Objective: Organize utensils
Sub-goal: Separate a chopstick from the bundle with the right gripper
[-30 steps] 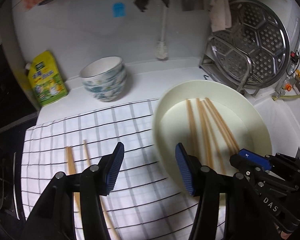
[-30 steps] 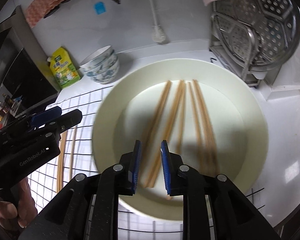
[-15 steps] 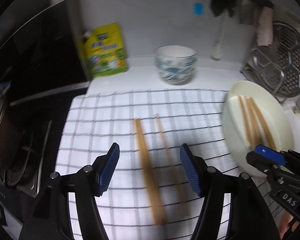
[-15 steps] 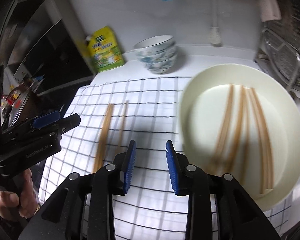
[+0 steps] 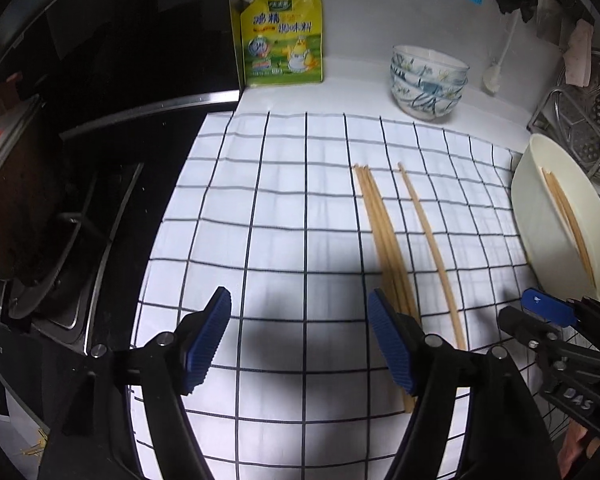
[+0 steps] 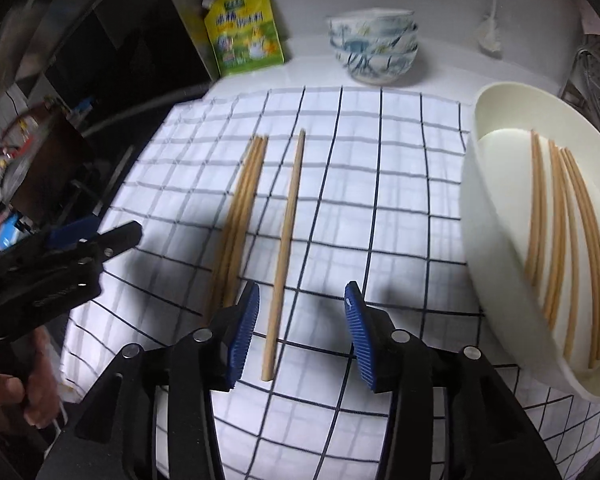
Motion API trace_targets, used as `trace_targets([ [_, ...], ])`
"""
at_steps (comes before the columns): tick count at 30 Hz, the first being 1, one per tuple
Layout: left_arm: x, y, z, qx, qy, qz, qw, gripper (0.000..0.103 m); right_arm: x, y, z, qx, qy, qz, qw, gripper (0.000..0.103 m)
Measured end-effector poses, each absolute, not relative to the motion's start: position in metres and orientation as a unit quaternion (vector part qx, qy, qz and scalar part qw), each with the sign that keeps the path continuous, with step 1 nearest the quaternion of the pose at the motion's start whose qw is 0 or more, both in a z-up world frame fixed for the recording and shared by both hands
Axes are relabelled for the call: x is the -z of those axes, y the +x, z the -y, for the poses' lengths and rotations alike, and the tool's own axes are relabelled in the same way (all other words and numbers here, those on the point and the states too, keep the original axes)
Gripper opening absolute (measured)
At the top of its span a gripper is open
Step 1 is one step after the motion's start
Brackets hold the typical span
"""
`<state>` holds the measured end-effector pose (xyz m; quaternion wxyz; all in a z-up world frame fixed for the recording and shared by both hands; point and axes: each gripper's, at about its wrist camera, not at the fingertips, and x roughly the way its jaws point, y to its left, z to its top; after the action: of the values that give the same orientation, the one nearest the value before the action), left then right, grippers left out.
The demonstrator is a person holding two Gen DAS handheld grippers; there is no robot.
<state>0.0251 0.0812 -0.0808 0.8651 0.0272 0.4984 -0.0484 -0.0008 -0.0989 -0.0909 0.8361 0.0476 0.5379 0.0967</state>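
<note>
Task looks partway done. Four wooden chopsticks lie on the checked cloth (image 6: pixel 380 184) over the worktop: a bundle of three (image 6: pixel 240 208) w/ a single chopstick (image 6: pixel 286 236) just beside it. Several more chopsticks (image 6: pixel 560 240) still sit in the cream plate (image 6: pixel 476 184) at the cloth's right edge, so those remain to move. Right claw (image 6: pixel 298 332) is open, jaws just been widening, the single stick's near end between them but untouched. Left claw (image 5: pixel 300 340) also open, just been widening, empty over bare cloth.
</note>
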Motion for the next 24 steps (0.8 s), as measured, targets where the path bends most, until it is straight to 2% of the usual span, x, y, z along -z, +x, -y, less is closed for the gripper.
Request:
trace_targets([
  [6, 0.093, 0.025, -0.078, 0.061, 0.030, -0.504, 0.861, 0.076, 0.116, 0.005, 0.093, -0.087, 0.043, -0.554, 0.827, 0.043],
  [24, 0.111, 0.028, -0.071, 0.071, 0.036, -0.516, 0.853, 0.078, 0.131, 0.011, 0.082, -0.055, -0.008, -0.544, 0.837, 0.043],
])
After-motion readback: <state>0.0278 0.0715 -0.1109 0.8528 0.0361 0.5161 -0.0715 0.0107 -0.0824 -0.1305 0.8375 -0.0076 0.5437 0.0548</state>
